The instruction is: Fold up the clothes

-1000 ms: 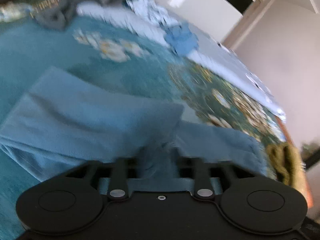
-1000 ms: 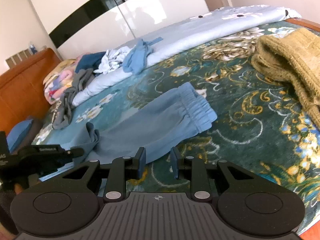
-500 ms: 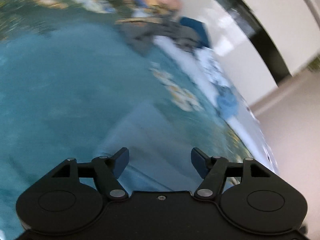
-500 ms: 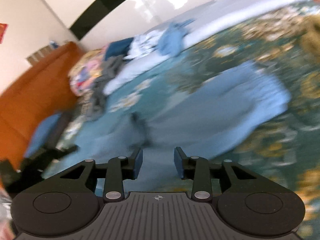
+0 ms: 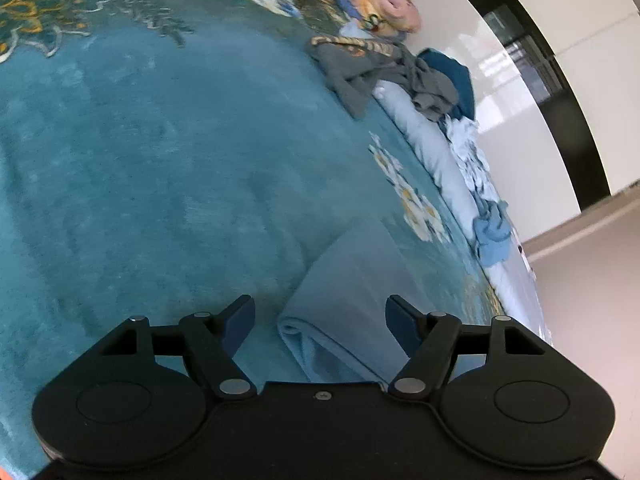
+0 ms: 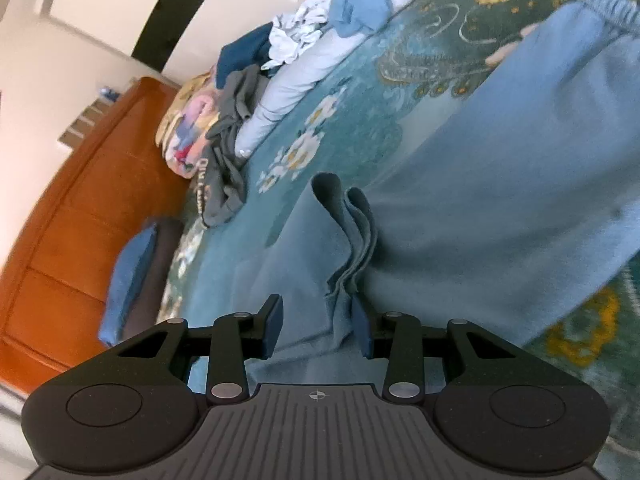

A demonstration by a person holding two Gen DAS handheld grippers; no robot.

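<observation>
Light blue sweatpants (image 6: 500,200) lie spread on the teal flowered bedspread (image 5: 160,160), with the elastic end (image 6: 608,12) far right in the right wrist view. A raised ridge of their fabric (image 6: 352,232) runs down to my right gripper (image 6: 316,304), which is open; the ridge sits beside the right finger, unpinched. In the left wrist view a folded edge of the sweatpants (image 5: 352,280) lies between the fingers of my left gripper (image 5: 320,308). Its jaws are opening, wide apart, and neither pad presses the cloth.
A rolled pale blue duvet (image 5: 420,132) runs along the bed's far side. A grey garment (image 5: 360,68), a dark blue one, a white patterned one and a small blue one (image 5: 492,236) lie on it. An orange wooden headboard (image 6: 80,220) and a blue pillow (image 6: 132,272) stand left.
My left gripper let go of the bunched blue fabric, opened wide and rolled. The right gripper moved in over the sweatpants, rolled, and its fingers spread a little.
</observation>
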